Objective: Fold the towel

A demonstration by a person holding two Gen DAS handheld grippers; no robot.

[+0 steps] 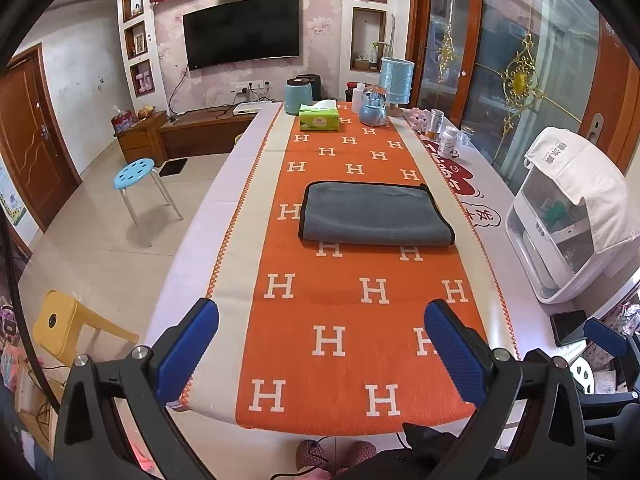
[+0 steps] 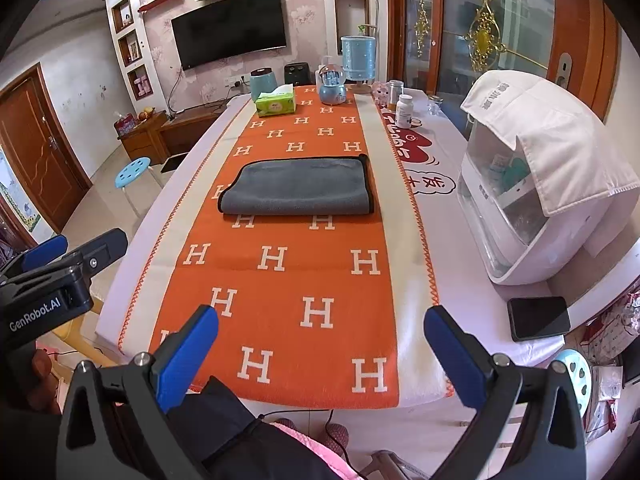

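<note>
A grey towel with black edging (image 1: 376, 214) lies folded flat on the orange H-patterned runner (image 1: 320, 300) in the middle of the table; it also shows in the right wrist view (image 2: 300, 186). My left gripper (image 1: 320, 352) is open and empty, held back over the table's near edge, well short of the towel. My right gripper (image 2: 320, 354) is open and empty too, at the near edge. The left gripper (image 2: 76, 250) shows at the left of the right wrist view.
A white appliance (image 2: 532, 200) draped with a white cloth stands on the table's right side, a black phone (image 2: 538, 318) in front of it. A green tissue box (image 1: 319, 117), jars, bottles and a blue lamp (image 1: 396, 80) crowd the far end. Stools stand on the floor at the left.
</note>
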